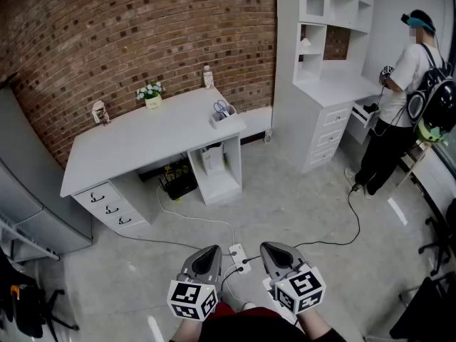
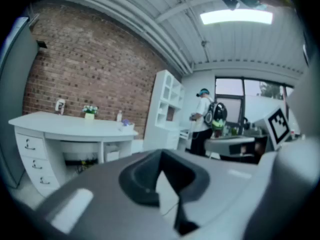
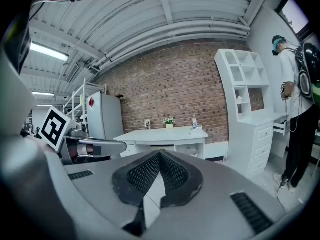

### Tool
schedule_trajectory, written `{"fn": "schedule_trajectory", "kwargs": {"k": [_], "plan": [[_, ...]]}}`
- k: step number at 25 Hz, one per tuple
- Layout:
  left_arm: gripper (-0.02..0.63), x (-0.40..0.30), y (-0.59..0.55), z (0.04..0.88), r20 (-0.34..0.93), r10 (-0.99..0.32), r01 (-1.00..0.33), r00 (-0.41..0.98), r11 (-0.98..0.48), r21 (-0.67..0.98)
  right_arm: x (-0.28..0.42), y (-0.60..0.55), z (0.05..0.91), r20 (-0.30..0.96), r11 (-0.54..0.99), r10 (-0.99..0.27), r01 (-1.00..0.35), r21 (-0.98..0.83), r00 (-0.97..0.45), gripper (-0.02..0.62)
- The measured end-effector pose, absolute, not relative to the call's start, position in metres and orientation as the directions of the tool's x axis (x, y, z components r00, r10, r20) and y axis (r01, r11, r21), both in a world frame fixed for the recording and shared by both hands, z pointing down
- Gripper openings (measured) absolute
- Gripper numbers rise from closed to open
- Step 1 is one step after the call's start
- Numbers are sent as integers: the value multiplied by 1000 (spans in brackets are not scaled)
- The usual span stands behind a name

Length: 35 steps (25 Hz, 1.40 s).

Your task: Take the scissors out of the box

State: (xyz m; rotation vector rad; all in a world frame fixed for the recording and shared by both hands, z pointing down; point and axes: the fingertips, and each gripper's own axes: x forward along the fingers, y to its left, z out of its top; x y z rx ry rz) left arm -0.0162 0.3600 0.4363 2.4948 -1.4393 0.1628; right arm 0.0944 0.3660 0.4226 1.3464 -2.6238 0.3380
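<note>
Blue-handled scissors [image 1: 221, 107] stand in a small white box [image 1: 224, 119] at the right end of a white desk [image 1: 142, 137], far across the room. The box [image 3: 197, 129] also shows tiny in the right gripper view, and as a speck [image 2: 126, 124] in the left gripper view. My left gripper [image 1: 209, 250] and right gripper [image 1: 272, 248] hang side by side at the bottom of the head view, over the floor, well short of the desk. Both are shut with nothing between the jaws; the pads meet at a point in each gripper view.
On the desk stand a flower pot [image 1: 151, 96], a bottle [image 1: 207, 76] and a small figure [image 1: 100, 112]. A power strip [image 1: 238, 255] and cables lie on the floor ahead. A person [image 1: 400, 98] stands at white shelving [image 1: 324, 70] to the right. A grey cabinet [image 1: 28, 184] stands left.
</note>
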Motion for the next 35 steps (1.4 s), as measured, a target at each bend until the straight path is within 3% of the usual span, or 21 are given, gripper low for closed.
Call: {"fn": "schedule_trajectory", "kwargs": {"k": [21,35], "plan": [[3,-5,344,440,245,-847,-882,471,-453,130,131,351,435,240,538,-781,-816,-211,-577,8],[5,-14,275,442,220,-844,-872,490,-468,146,125,292,433,237,520,-801,-835,-178,-550,8]]}}
